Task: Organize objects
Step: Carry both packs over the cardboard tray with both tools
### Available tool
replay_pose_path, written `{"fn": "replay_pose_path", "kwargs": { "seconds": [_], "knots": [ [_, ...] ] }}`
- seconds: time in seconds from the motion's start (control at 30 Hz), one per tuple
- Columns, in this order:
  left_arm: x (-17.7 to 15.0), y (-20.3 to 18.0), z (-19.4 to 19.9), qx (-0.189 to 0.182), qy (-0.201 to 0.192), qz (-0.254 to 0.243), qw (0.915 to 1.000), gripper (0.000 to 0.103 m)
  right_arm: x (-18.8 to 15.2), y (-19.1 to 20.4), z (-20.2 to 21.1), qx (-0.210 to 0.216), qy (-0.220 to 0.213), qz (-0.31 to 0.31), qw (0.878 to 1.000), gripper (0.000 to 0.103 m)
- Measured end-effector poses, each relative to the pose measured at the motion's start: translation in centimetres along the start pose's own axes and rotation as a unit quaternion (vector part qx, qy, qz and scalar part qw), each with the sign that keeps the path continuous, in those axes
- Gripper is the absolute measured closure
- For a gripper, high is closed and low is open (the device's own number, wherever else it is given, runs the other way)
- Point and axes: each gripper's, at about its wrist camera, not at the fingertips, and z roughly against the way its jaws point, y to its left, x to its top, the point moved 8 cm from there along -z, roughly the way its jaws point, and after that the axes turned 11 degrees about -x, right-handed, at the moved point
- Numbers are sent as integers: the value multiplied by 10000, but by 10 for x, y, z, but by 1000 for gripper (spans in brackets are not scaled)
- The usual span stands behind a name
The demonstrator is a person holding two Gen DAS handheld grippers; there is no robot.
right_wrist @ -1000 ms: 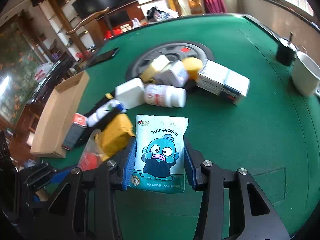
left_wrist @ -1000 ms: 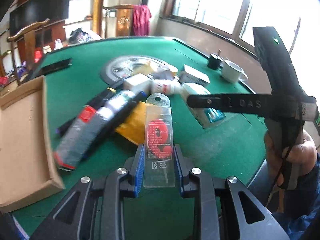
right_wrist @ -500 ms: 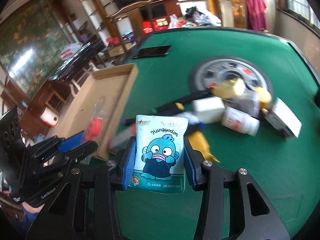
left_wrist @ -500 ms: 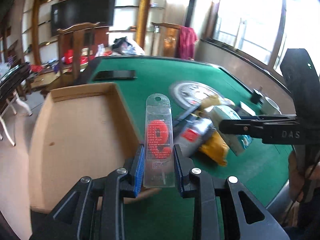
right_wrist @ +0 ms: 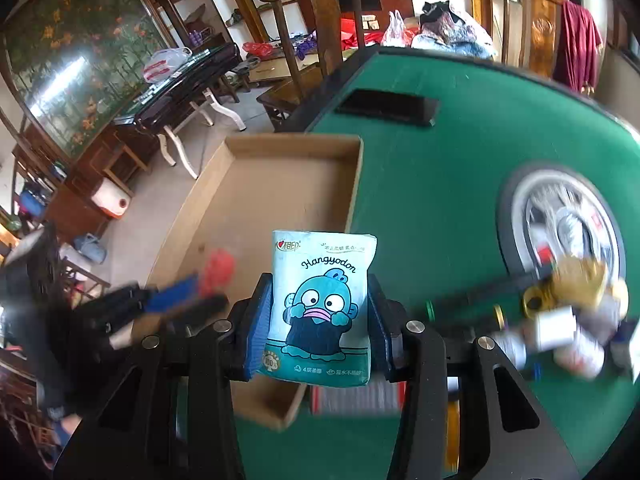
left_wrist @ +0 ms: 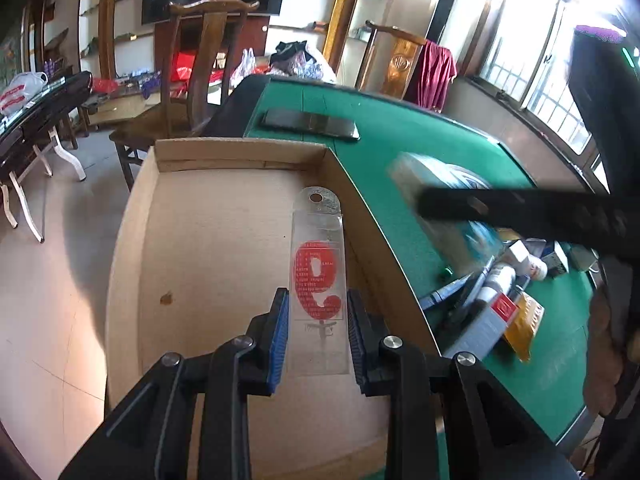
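My left gripper [left_wrist: 318, 326] is shut on a clear plastic blister pack with a red figure [left_wrist: 319, 280], held over the inside of the shallow cardboard box [left_wrist: 208, 248]. My right gripper [right_wrist: 320, 322] is shut on a teal tissue pack with a cartoon fish [right_wrist: 322, 304], hanging over the near right corner of the same cardboard box [right_wrist: 280, 184]. In the right wrist view the left gripper [right_wrist: 176, 300] shows blurred at the left over the box. The right gripper with its tissue pack [left_wrist: 436, 208] crosses the left wrist view as a blur.
A heap of bottles, boxes and a yellow pouch [left_wrist: 500, 296] lies on the green felt table [left_wrist: 420, 136], beside a round silver disc [right_wrist: 560, 224]. A black phone [left_wrist: 310, 123] lies beyond the box. Wooden chairs [left_wrist: 204, 60] stand past the table's far edge.
Both grippers have swung left from the heap of objects to the cardboard box, each still carrying its item. The box now fills the middle of both views.
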Motion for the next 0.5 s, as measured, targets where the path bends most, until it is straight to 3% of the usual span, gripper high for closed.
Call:
{"fn": "replay_pose_path", "kwargs": {
  "seconds": [0.23,0.5],
  "knots": [
    [1,-1,-22,-10,95,270,9996,76,52,22,-53,-181,233,-120,9995,60],
    [-1,8,-34,-2,110,577,9983,76,74,34,-104,-268,475,-136,9984,60]
  ]
}}
